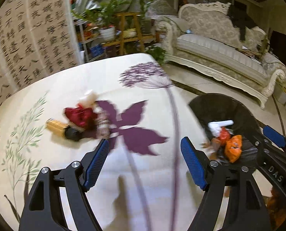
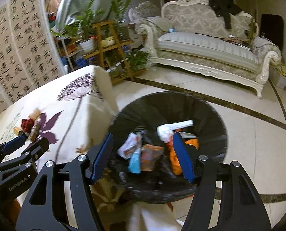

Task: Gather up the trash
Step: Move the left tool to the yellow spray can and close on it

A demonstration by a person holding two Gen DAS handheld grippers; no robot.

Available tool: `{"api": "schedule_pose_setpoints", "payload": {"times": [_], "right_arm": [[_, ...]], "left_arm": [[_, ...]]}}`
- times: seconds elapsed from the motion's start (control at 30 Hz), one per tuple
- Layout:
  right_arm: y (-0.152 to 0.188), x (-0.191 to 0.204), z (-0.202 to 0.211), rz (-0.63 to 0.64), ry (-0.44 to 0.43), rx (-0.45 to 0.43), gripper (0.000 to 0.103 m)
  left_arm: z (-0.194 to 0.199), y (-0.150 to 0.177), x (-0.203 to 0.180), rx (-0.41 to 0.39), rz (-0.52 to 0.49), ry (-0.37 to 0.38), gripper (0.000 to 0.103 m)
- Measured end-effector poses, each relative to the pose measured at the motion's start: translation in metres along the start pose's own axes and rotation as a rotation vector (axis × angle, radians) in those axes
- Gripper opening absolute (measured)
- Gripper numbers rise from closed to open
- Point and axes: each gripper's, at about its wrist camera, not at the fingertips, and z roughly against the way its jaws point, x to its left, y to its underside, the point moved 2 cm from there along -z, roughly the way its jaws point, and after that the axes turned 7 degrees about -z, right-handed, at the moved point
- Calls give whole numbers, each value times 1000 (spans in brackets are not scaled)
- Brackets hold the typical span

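A heap of trash lies on the flower-print tablecloth (image 1: 65, 80): a crumpled red wrapper (image 1: 79, 115), a gold and black can (image 1: 61, 130) on its side, a white paper wad (image 1: 89, 96) and a patterned wrapper (image 1: 103, 125). My left gripper (image 1: 144, 142) is open and empty over the cloth, just short of the heap. My right gripper (image 2: 143, 136) is open above the black-lined bin (image 2: 210, 113), with nothing between its pads. In the bin lie a white carton (image 2: 174, 128), orange wrappers (image 2: 194, 143) and a blue wrapper (image 2: 134, 162). The heap (image 2: 28, 125) also shows at the far left.
The bin (image 1: 220, 105) stands on the tiled floor (image 2: 248, 134) against the table's right corner. Beyond it are a cream sofa (image 2: 210, 46), a wooden plant stand (image 2: 108, 44) with potted plants, and a calligraphy screen (image 1: 27, 38) behind the table. The left gripper's arm (image 2: 17, 154) reaches over the cloth.
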Motion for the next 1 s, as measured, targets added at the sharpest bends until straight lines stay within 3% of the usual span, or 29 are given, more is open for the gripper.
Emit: {"api": "schedule_pose_setpoints", "payload": {"times": [0.53,0.8,1.0], "right_arm": [[5,64,-13,94,-87,33,62],[1,68,-20,87,-95,46,62],[1,69,-22,88,-98,50,62]], "left_arm": [[-17,18,107,72,167,-135,75],[-30,-2,117,63,178,-145,75],[-43,1,124,106,191,-151,75]]}}
